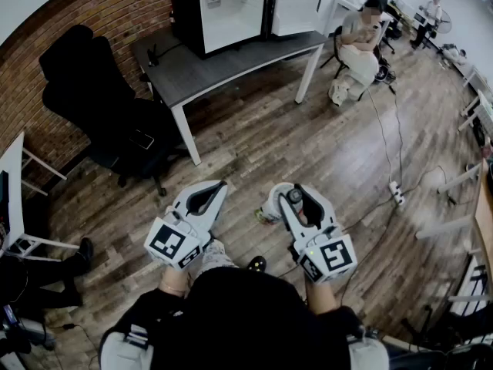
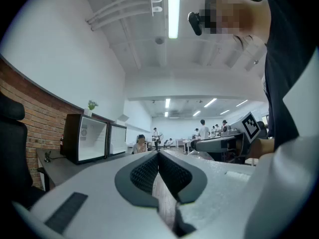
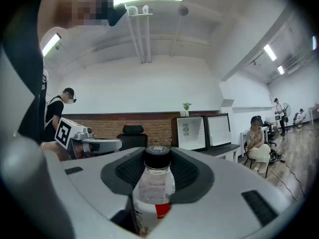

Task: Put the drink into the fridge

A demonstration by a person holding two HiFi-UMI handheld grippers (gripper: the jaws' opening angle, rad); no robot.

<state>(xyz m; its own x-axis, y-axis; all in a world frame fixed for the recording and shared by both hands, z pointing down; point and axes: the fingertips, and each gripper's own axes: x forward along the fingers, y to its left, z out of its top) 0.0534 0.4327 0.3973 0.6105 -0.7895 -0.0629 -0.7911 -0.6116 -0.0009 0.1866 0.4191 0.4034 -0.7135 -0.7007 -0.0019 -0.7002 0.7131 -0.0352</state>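
The drink, a clear bottle (image 3: 154, 188) with a black cap and a red label, stands upright between the jaws of my right gripper (image 3: 157, 153), which is shut on it. In the head view the bottle's cap (image 1: 295, 196) shows between that gripper's (image 1: 293, 193) white fingers. My left gripper (image 2: 158, 156) is shut with nothing in it; its dark pads meet. It is level beside the right one (image 1: 216, 191). The black fridge (image 1: 223, 10) stands on a grey desk (image 1: 231, 64) ahead with its door (image 1: 296, 5) swung open and a white inside. Both grippers are far short of it.
A black office chair (image 1: 108, 106) stands left of the desk by a brick wall. A person sits on a chair (image 1: 358, 41) to the desk's right. A cable and a power strip (image 1: 397, 193) lie on the wooden floor at right. White tables line the right edge.
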